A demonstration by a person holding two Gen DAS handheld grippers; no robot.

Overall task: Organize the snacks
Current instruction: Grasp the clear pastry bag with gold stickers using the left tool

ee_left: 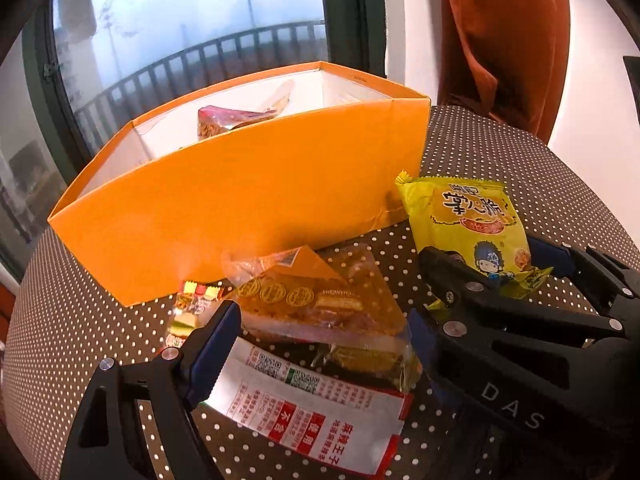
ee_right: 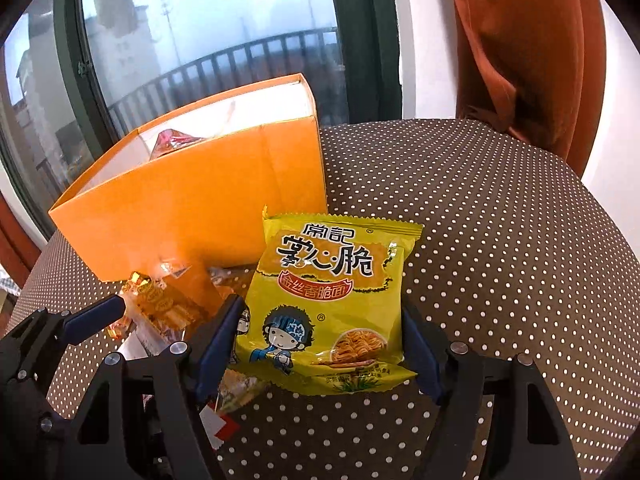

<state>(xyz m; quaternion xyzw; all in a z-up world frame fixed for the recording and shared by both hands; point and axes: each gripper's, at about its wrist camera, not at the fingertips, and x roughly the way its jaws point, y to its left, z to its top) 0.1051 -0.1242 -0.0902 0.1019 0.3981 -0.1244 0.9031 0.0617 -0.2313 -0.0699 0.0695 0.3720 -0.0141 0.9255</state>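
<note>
An open orange box [ee_left: 248,196] stands on the dotted table and holds a red-clear snack pack [ee_left: 228,118]; the box shows in the right wrist view too [ee_right: 200,200]. My left gripper [ee_left: 320,344] is open around a clear orange snack pack [ee_left: 320,304] that lies on a white-red packet [ee_left: 312,408]. My right gripper [ee_right: 320,344] is shut on the yellow noodle snack bag [ee_right: 332,304], tilted up off the table; the bag and gripper also show in the left wrist view [ee_left: 468,224].
A small striped candy [ee_left: 192,304] lies by the box's near corner. The brown polka-dot tablecloth [ee_right: 500,260] stretches right of the box. A window with railing is behind, and an orange curtain [ee_right: 520,40] hangs at the back right.
</note>
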